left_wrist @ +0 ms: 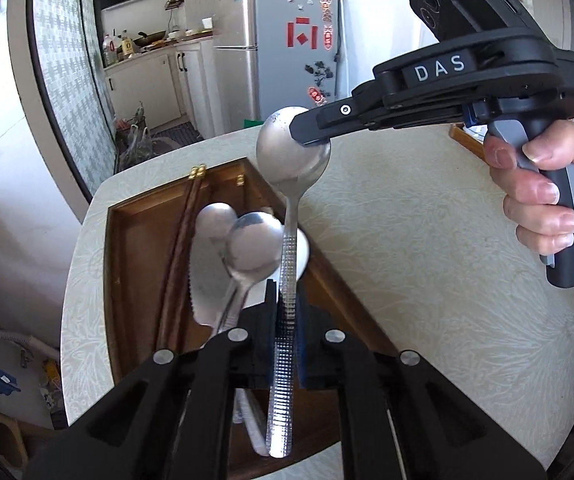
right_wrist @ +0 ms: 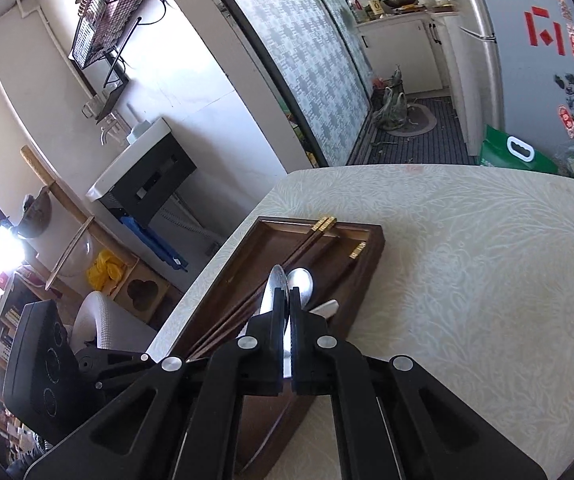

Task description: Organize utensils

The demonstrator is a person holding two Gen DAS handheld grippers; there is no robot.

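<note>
Clamping one steel spoon (left_wrist: 293,152) at textured handle and round bowl, left gripper (left_wrist: 285,308) and right gripper (left_wrist: 311,136) hover over the wooden tray (left_wrist: 127,240) near the counter (left_wrist: 427,240) edge.

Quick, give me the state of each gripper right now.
Left gripper: closed on the textured handle of the raised silver metal spoon.
Right gripper: closed on the bowl of that same spoon.

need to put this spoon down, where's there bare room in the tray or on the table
The wooden tray is bare along its left side, between its left wall and the chopsticks. Its right half is crowded with spoons and a knife. The table right of the tray is bare.
</note>
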